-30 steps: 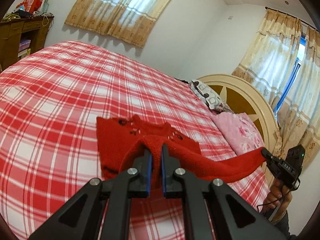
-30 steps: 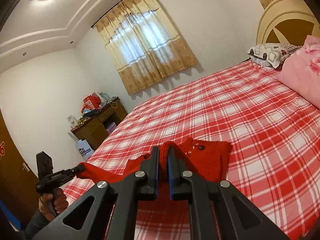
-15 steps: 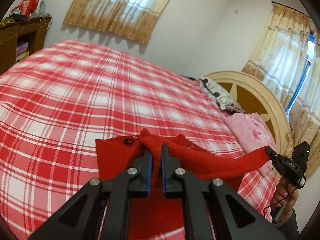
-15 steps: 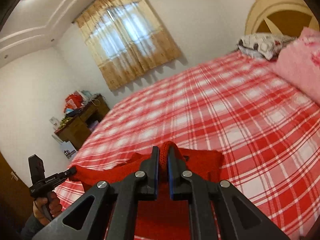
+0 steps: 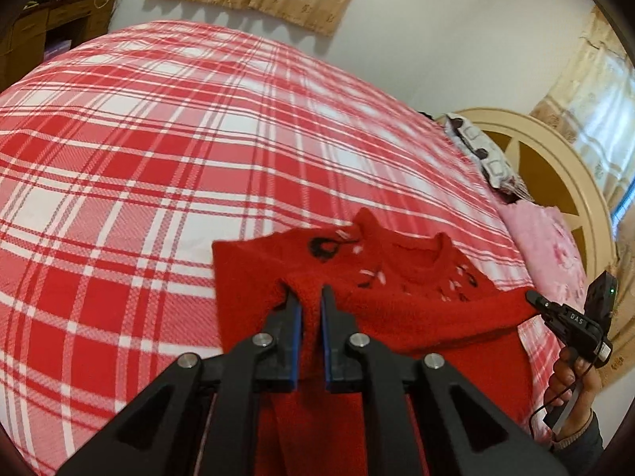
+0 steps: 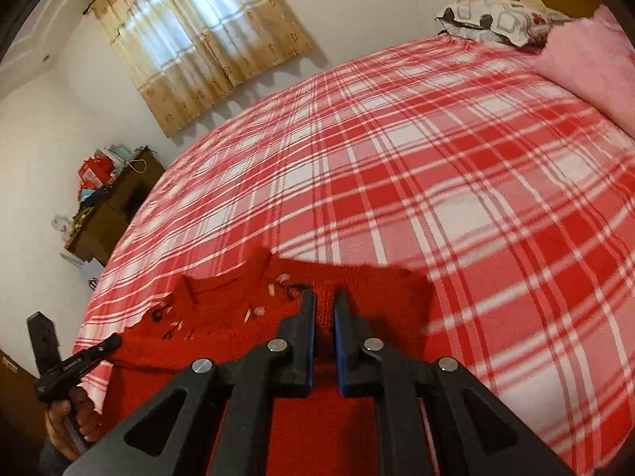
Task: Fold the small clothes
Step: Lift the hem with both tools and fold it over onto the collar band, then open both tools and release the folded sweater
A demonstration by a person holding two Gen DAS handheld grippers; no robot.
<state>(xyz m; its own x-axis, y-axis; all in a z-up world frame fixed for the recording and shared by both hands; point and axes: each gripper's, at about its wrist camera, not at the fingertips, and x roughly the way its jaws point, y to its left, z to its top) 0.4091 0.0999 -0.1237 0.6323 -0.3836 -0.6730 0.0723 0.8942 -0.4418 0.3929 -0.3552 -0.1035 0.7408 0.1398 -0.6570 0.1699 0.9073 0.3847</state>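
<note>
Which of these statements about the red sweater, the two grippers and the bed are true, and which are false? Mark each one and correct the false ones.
1. The red sweater lies on a red and white plaid bedspread. True.
2. The left gripper has red knit between its fingers. True.
3. The right gripper hangs empty, clear of the sweater. False: a fold of the red knit sits between its fingers, though its jaws have just been opening.
4. The sweater is plain, with no decoration. False: black and white embroidery shows near its neckline.
5. A pink blanket lies near the headboard. True.
6. Both windows are bare. False: beige curtains hang over them.
</note>
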